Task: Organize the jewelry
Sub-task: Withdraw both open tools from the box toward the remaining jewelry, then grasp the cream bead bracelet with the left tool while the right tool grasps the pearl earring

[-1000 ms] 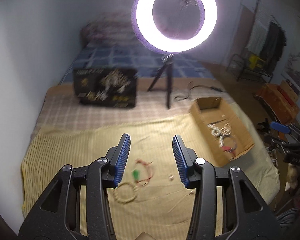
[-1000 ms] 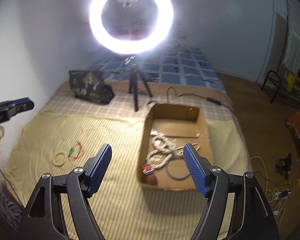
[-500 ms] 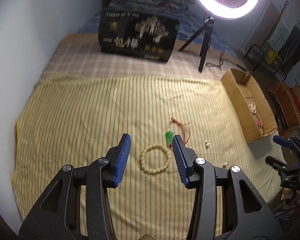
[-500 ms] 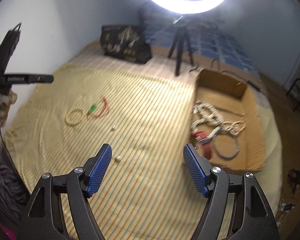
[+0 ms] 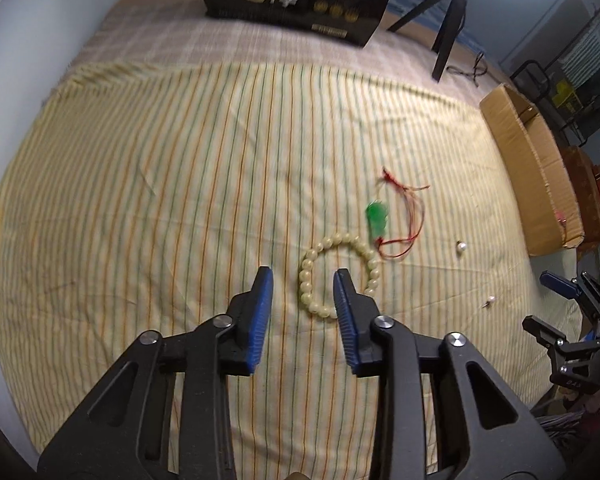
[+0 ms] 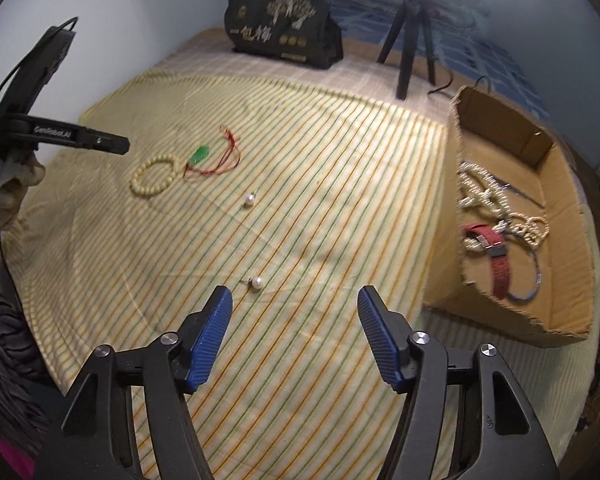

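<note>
A cream bead bracelet (image 5: 316, 280) lies on the striped yellow cloth, just ahead of my open left gripper (image 5: 303, 276), its near side between the blue fingertips. A green pendant on a red cord (image 5: 377, 218) lies beside it. Two pearl earrings (image 5: 461, 246) (image 5: 489, 301) lie to the right. In the right wrist view, my open right gripper (image 6: 295, 302) hovers just behind one pearl earring (image 6: 257, 283); another earring (image 6: 249, 199), the bracelet (image 6: 154, 178) and the pendant (image 6: 199, 155) lie farther left. The cardboard box (image 6: 496, 120) holds several jewelry pieces.
A black printed bag (image 6: 284, 40) and a ring-light tripod (image 6: 408, 40) stand at the back of the bed. The left gripper (image 6: 60, 136) shows at the left edge. The box (image 5: 532, 168) sits at the bed's right side.
Both grippers have tilted down and moved closer to the cloth. The left has closed in on the bead bracelet; the right has come up to the near pearl earring.
</note>
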`<act>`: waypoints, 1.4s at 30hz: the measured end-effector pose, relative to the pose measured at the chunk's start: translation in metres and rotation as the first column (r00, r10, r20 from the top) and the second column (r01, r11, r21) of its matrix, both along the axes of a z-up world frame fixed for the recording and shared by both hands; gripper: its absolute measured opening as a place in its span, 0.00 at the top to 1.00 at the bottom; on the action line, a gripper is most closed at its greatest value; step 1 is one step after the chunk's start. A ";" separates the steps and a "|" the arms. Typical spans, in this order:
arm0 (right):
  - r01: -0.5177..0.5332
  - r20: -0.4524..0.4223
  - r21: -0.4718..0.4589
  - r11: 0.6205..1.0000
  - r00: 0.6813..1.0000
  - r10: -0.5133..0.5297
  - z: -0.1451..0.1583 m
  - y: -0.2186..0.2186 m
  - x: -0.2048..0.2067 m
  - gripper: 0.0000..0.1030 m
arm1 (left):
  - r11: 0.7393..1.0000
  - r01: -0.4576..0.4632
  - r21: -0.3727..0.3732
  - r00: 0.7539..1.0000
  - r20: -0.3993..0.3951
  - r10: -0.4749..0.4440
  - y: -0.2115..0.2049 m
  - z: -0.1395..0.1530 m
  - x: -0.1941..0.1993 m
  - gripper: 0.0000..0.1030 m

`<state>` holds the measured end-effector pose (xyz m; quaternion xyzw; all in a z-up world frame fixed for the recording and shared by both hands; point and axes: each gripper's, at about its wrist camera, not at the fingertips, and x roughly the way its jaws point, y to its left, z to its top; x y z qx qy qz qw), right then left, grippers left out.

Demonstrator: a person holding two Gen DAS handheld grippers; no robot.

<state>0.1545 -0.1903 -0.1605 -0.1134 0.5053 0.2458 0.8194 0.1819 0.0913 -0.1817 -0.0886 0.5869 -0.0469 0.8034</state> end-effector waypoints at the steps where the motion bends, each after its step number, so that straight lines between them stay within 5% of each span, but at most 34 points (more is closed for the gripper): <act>1: -0.012 -0.011 -0.001 1.000 1.000 0.012 -0.004 0.003 0.000 0.38 | 1.000 -0.001 -0.002 1.000 -0.007 0.001 0.000 -0.002 0.000 0.70; 11: -0.087 -0.085 0.011 0.996 0.992 0.088 -0.025 0.029 0.008 0.69 | 1.000 -0.013 -0.006 0.999 -0.053 0.013 0.003 -0.022 0.008 0.72; 23: -0.103 -0.096 -0.017 0.995 0.990 0.101 -0.037 0.044 0.013 0.71 | 1.000 0.005 0.015 0.998 -0.058 -0.005 -0.003 -0.030 0.015 0.78; 27: -0.118 -0.089 -0.037 0.992 0.989 0.114 -0.039 0.048 0.011 0.83 | 0.999 0.016 0.030 0.998 -0.058 -0.014 -0.009 -0.034 0.020 0.78; 30: -0.128 -0.085 -0.048 0.991 0.989 0.124 -0.039 0.051 0.010 0.90 | 0.999 0.026 0.046 0.999 -0.049 -0.024 -0.013 -0.035 0.021 0.91; 42: -0.108 -0.069 -0.022 0.994 0.992 0.106 -0.028 0.042 0.010 0.91 | 0.998 0.016 0.064 0.999 0.037 -0.019 -0.014 -0.010 0.014 0.95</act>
